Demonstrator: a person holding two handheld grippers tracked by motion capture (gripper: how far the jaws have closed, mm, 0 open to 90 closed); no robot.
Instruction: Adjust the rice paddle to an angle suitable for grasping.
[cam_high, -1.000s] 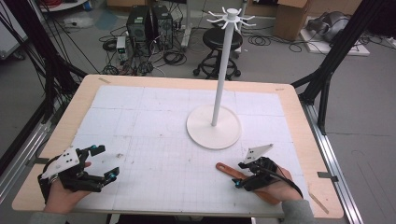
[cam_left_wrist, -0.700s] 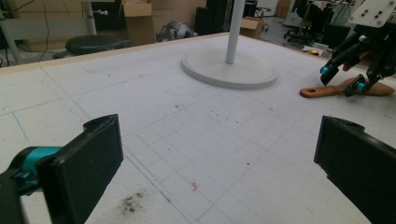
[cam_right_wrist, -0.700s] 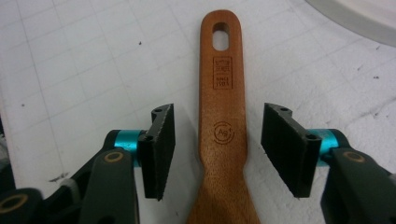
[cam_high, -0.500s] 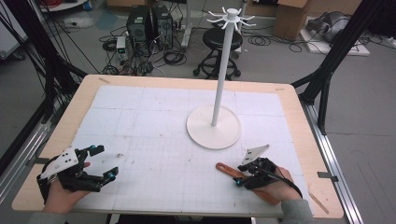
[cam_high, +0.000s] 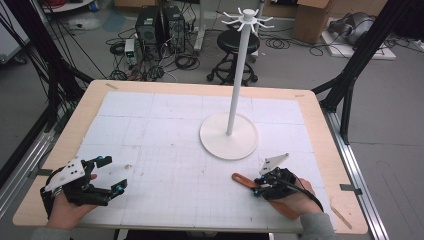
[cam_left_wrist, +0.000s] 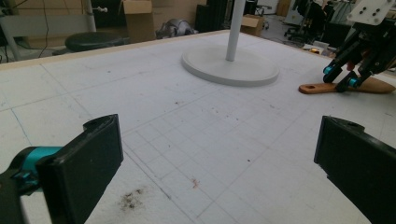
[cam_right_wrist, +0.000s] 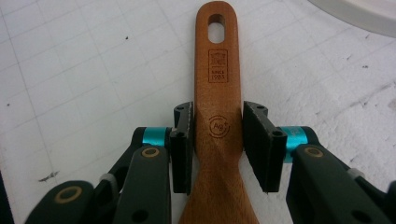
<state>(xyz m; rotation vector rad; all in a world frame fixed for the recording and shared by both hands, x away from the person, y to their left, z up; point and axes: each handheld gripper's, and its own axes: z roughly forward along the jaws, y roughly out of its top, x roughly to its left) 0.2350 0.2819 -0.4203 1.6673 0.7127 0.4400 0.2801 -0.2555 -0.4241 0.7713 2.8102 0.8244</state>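
1. The wooden spatula (cam_high: 260, 192) lies flat near the table's (cam_high: 320, 140) front right edge in our high view, under the right gripper (cam_high: 257, 189); the white stand (cam_high: 229, 135) sits just beyond.
2. From the left gripper view, we see our left gripper (cam_left_wrist: 224, 158) spread wide, nothing between its jaws.
3. In the right gripper view, the jaws have just been closing and their pads (cam_right_wrist: 183, 140) now touch the spatula's handle (cam_right_wrist: 218, 107).

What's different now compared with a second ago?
The right gripper has just been closing its jaws around the wooden spatula handle; the pads look at its edges. Neither hand moved across the table. The left gripper remains open and empty, and the white stand is unmoved.
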